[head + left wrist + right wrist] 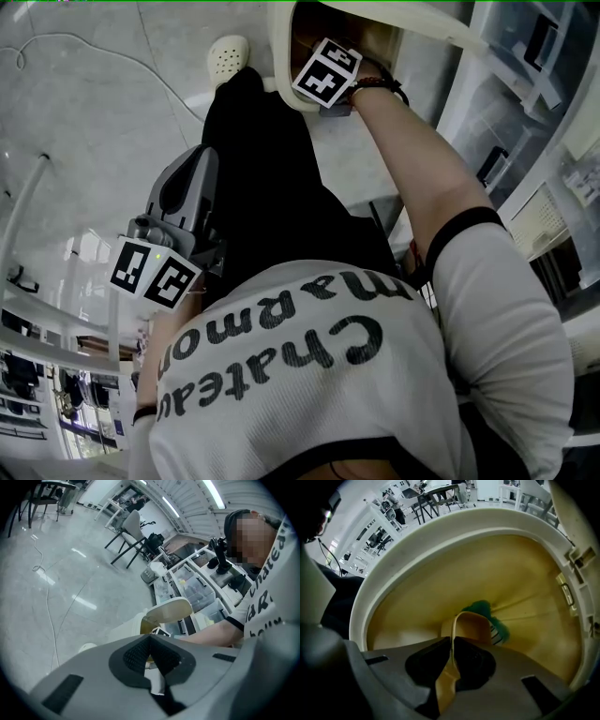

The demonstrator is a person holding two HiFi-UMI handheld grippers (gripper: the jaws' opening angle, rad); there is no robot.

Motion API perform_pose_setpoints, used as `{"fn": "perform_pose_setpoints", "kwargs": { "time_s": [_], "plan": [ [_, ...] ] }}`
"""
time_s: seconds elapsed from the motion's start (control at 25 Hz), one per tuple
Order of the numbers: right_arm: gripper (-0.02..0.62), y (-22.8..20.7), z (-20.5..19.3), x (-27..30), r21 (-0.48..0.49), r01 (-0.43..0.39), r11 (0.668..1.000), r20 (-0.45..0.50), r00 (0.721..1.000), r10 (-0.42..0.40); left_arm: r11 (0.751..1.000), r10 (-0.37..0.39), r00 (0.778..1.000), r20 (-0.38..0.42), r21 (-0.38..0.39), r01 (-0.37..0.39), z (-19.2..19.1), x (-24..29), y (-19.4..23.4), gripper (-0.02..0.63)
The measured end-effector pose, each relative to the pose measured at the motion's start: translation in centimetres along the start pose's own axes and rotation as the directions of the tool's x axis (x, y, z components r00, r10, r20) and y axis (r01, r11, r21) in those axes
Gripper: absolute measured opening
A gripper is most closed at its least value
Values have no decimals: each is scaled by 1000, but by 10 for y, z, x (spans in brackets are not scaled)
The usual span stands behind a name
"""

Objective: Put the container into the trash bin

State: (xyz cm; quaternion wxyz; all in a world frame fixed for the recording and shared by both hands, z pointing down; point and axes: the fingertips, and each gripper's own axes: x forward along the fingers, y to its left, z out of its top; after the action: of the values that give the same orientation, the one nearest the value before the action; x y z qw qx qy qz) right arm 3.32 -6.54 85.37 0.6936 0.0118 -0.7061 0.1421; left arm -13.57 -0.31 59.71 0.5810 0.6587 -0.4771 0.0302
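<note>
Pinched shut by its thin wall in the right tongs (451,641): a tan plastic container (474,626), down inside the mouth of the round cream trash bin (393,555), with something green (480,607) just behind. Left tongs (150,638) pressed together on nothing, apart from the bin.

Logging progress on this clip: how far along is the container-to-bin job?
Done: the container is lifted and sits inside the mouth of the trash bin, with the rim all around it.
In hand: the right gripper is shut on the container's thin wall. The left gripper is shut, empty and off to the side of the bin.
Left: open the jaws to drop it, then pull the gripper out.
</note>
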Motion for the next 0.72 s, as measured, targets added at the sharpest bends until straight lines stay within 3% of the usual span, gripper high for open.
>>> {"fn": "perform_pose_setpoints", "kwargs": {
  "time_s": [0.4, 0.72],
  "plan": [
    [34, -15, -4, -2, -38, 82, 996, 3, 997, -82, 1000, 1, 1000, -5, 5, -1, -1, 2, 0, 23],
    [35, -15, -14, 5, -13, 77, 997, -40, 996, -78, 1000, 1, 1000, -3, 6, -1, -4, 1, 3, 23]
  ]
}}
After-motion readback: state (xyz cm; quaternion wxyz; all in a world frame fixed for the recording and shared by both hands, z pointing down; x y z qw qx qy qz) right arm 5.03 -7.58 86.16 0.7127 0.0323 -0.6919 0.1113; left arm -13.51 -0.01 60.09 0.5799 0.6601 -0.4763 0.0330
